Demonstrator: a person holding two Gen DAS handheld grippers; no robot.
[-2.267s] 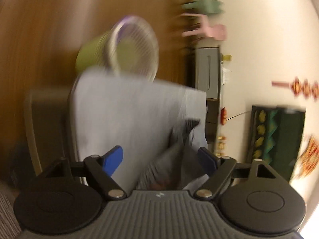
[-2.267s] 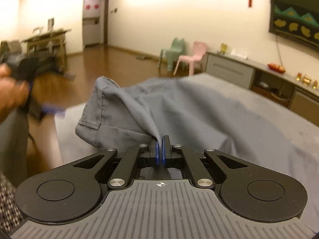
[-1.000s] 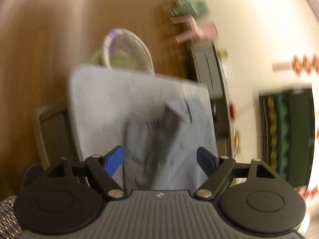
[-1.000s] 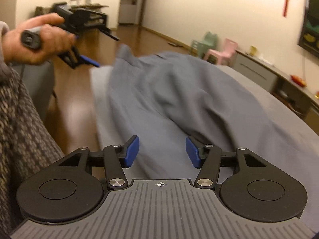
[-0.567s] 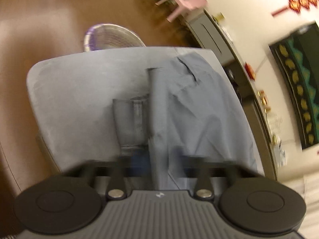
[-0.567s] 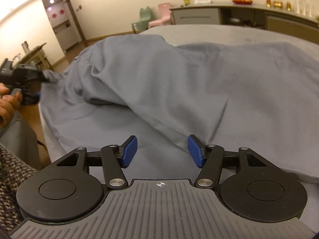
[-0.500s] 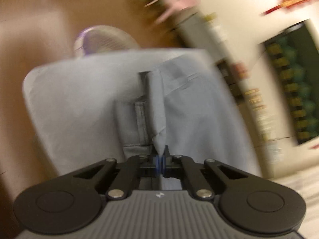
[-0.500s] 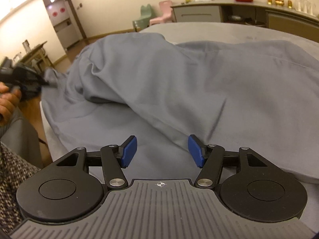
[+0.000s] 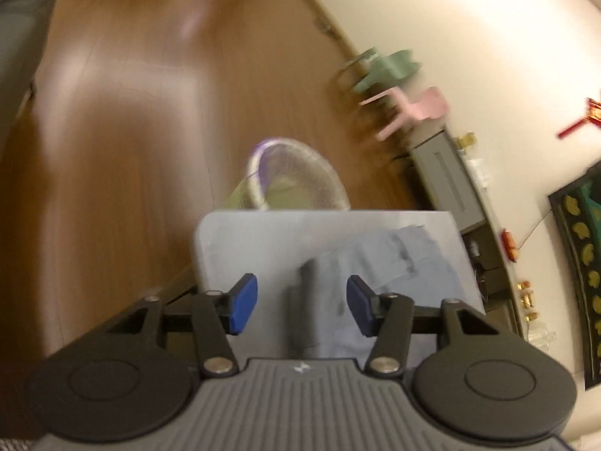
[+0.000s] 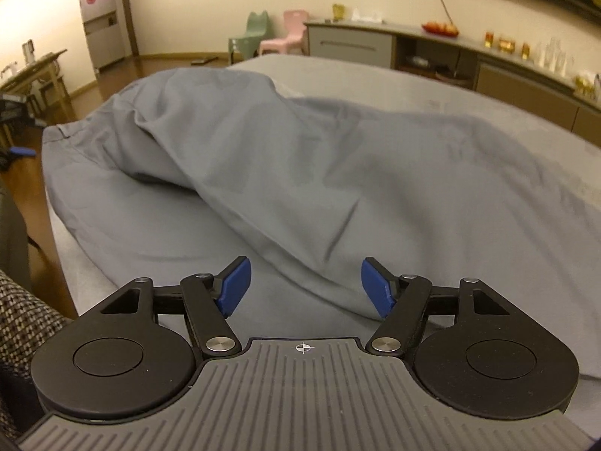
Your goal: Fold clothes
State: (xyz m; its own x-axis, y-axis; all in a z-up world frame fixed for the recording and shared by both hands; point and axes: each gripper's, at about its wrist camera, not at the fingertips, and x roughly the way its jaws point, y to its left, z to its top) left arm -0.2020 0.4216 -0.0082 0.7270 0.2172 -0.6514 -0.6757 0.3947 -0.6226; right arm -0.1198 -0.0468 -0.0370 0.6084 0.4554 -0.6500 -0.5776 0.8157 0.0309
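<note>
The grey garment (image 10: 338, 158) looks soft, light and limp; both grippers, left (image 9: 302, 306) and right (image 10: 305, 287), are opening empty, so grip its hem or waistband edge

1. The left gripper (image 9: 302, 303) tilts downward, its blue-padded jaws opening; its fingertips (image 9: 243, 303) press on nothing.
2. The right gripper (image 10: 305, 288) angles down, jaws opening wider, blue fingertips (image 10: 376, 288) clear of any contact.
3. At the right wrist view's left edge, a tweed-patterned sleeve (image 10: 22, 323) of the person shows.
</note>
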